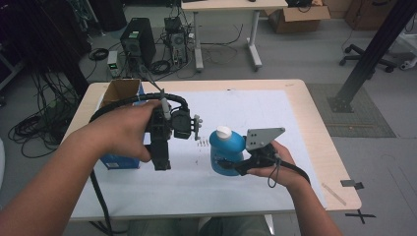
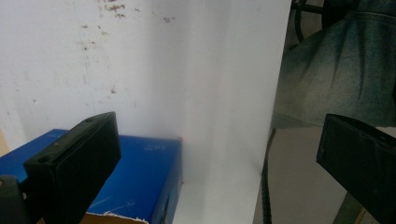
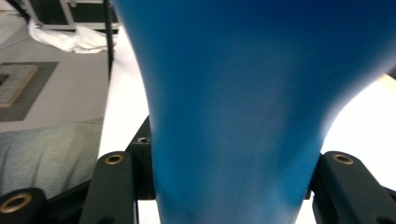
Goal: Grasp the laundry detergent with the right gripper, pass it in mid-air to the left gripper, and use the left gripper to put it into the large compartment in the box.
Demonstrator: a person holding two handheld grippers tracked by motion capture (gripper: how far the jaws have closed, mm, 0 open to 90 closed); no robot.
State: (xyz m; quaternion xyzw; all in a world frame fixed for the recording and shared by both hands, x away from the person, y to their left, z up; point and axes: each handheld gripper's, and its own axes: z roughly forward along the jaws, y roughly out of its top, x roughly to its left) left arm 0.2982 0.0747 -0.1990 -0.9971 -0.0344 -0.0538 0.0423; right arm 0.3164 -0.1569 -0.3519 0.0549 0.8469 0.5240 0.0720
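A blue bottle [image 1: 226,150] with a white cap [image 1: 223,132] stands upright on the white table cover [image 1: 255,113], right of centre. My right gripper [image 1: 230,166] holds it low on its body from the right. In the right gripper view the blue bottle [image 3: 233,93] sits between the two black jaws, with the gripper [image 3: 229,186] shut on it. My left gripper [image 1: 161,166] hangs above the cover left of the bottle, pointing back toward the table's near edge. In its own view the left gripper [image 2: 219,158] has its jaws wide apart with nothing between them.
A blue box [image 1: 120,161] with open cardboard flaps [image 1: 120,91] stands at the table's left, under my left forearm; its blue corner [image 2: 140,172] lies just beyond the left jaw. A few small screws [image 1: 201,143] lie left of the bottle. The person's lap [image 2: 336,70] is past the near edge.
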